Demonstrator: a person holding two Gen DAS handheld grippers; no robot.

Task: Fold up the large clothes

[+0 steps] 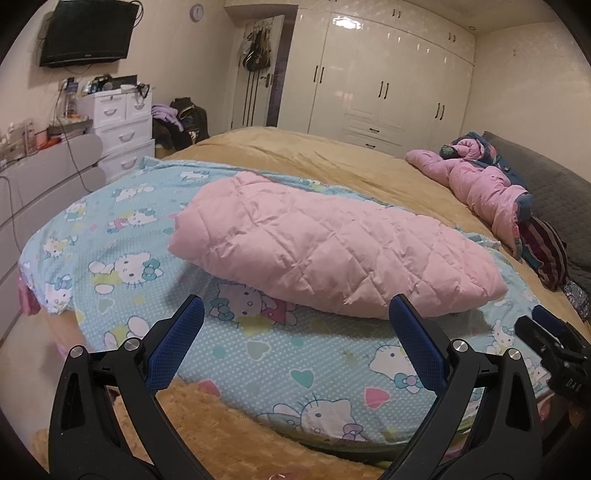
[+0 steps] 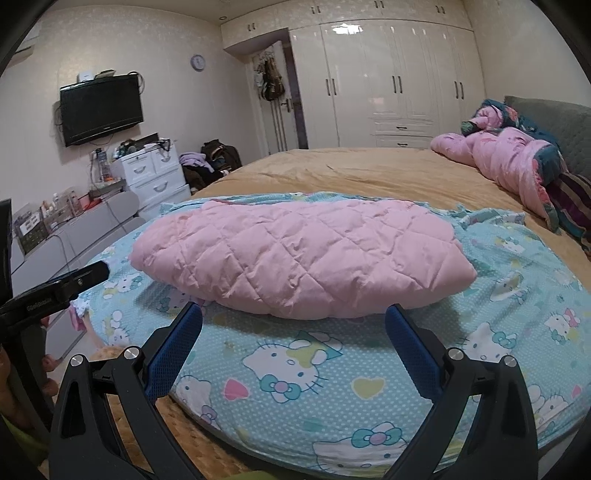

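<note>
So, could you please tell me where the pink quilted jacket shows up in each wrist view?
Left wrist: the jacket lies centre frame, slightly right, on the cat-print sheet.
Right wrist: the jacket lies centre frame, just beyond the open claw.
Shared landmark: the wall TV, upper left in both.

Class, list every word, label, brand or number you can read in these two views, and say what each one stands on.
"DAS" or like letters, partly cut off, on the right gripper as the left wrist view shows it: uncertain.
White lettering on the left gripper in the right wrist view: too blurred to read.
Small logo on the television: too small to read.
Wall clock: numerals unreadable.
The cartoon cat sheet bears pictures only, no words.
</note>
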